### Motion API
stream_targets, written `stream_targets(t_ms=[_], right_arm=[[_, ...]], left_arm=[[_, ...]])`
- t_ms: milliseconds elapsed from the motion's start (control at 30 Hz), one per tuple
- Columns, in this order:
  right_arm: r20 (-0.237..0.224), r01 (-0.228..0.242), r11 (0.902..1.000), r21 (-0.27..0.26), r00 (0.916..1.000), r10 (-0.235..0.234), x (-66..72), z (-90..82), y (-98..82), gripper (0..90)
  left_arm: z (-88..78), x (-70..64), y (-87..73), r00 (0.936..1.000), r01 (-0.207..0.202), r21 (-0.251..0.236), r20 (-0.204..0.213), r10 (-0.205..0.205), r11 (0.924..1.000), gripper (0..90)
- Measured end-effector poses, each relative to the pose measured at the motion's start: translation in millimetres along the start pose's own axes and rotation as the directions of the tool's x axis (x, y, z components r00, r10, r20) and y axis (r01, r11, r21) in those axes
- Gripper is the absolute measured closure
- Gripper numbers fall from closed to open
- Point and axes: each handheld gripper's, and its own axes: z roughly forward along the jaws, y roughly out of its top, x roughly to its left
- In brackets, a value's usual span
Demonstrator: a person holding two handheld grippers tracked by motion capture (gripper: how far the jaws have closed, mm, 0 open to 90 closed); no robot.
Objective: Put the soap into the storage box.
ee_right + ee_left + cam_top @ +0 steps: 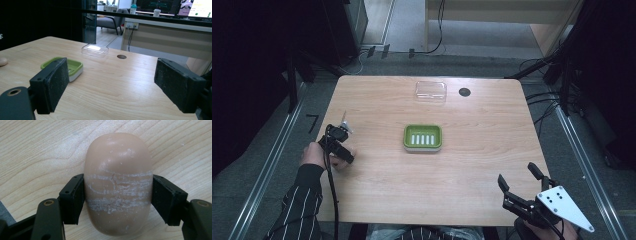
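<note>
A peach oval bar of soap (117, 157), scuffed with white streaks, lies on the wooden table (472, 165). My left gripper (117, 197) is shut on it, one black pad pressing on each long side. In the high view the left gripper (341, 146) points down at the table's left side, held in a hand with a striped sleeve. A green soap dish (422, 137) with a white ridged insert sits at the table's middle, to the right of that gripper. My right gripper (518, 176) hovers at the near right corner, open (110, 85) with nothing between its pads, facing the green soap dish (67, 66).
A clear plastic box (431, 91) lies at the far middle of the table beside a round dark hole (464, 92). Both show in the right gripper view, the clear box (95, 50) and the hole (121, 56). Dark stands and cables ring the table.
</note>
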Motion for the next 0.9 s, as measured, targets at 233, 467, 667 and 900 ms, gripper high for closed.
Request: stream_targets(t_ms=[233,467,667,900], right_arm=[[0.001,0.001,1.0000,-0.001,1.0000,-0.001,-0.1,-0.2,0.0,13.2],[0.001,0.001,1.0000,0.001,1.0000,-0.001,-0.2,-0.2,-0.1,13.2],[0.001,-0.002,1.0000,-0.001,1.0000,0.002,-0.4,-0.1,-0.1,13.2],[0.001,0.000,1.0000,-0.001,1.0000,0.000,0.0,-0.3,0.0,13.2]], left_arm=[[1.7,-1.0,1.6,0.9999,-0.006,0.015,-0.009,0.006,0.9999,32.9],[3.2,-1.0,2.0,1.0000,0.004,0.024,-0.009,-0.004,0.9997,32.9],[3.5,1.3,-0.7,0.9999,0.009,0.004,0.010,-0.009,1.0000,33.4],[3.1,2.0,-2.1,0.9999,-0.007,-0.005,0.014,0.007,1.0000,33.6]])
